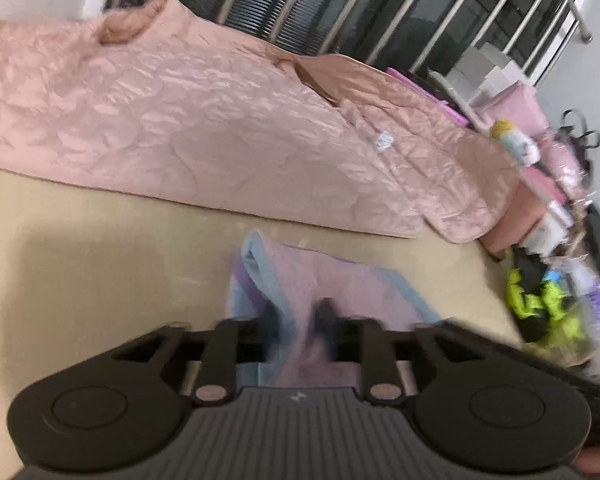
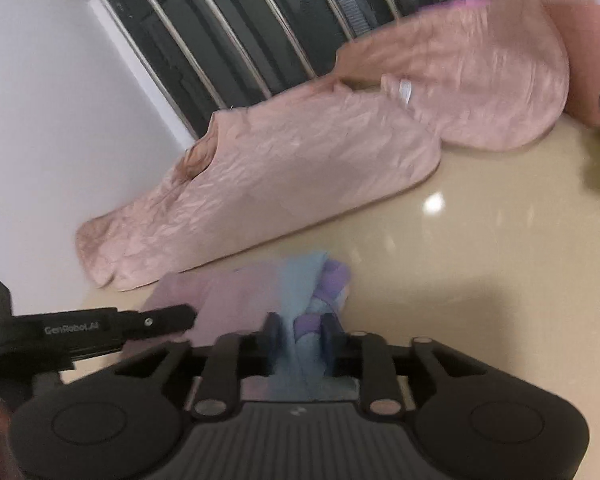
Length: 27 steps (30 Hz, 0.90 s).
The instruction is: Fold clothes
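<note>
Pastel garment (image 1: 300, 280), pink with blue and purple trim, is lying on the beige floor (image 1: 100, 248) straight ahead of the left tongs (image 1: 300, 316), bunching between their part-open jaws; whether they are pinching it is blurred. Right-wrist view: the right tongs (image 2: 300, 330) are clamping its blue-purple edge (image 2: 312, 304), left tongs (image 2: 172, 316) beside.

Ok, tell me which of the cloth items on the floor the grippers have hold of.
The small pastel garment, pink with blue and purple trim; both the right gripper and left gripper pinch it. The big pink quilt lies untouched behind.
</note>
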Each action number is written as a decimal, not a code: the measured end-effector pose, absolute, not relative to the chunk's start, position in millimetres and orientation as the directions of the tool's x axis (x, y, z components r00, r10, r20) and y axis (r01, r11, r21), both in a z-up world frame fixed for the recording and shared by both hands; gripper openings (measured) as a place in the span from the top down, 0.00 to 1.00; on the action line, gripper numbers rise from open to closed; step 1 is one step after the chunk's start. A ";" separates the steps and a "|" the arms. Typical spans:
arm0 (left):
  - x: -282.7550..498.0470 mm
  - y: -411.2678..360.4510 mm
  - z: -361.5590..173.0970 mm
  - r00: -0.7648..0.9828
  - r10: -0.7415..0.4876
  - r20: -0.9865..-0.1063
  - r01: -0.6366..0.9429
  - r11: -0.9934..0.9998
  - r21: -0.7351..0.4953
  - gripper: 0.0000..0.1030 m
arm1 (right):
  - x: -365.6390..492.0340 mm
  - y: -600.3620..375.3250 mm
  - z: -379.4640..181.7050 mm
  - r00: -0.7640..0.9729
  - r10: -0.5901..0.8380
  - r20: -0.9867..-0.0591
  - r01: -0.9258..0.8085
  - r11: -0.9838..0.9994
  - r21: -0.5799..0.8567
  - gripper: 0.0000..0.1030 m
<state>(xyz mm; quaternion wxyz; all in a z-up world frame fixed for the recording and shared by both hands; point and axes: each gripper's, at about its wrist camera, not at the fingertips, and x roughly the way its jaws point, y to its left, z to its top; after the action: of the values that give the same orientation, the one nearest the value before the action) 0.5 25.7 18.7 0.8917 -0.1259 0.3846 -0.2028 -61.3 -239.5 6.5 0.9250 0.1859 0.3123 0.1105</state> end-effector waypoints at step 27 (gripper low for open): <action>-4.9 3.2 19.2 0.638 -0.466 -0.613 0.303 0.884 -0.357 0.65 | -99.4 -244.0 10.8 0.851 0.312 -0.422 -0.075 0.867 0.492 0.48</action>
<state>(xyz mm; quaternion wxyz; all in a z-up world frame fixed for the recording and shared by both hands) -4.9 3.2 19.2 0.8982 -0.1109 0.3675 -0.2143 -99.4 -244.0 10.8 0.9328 0.2356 0.2523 0.1038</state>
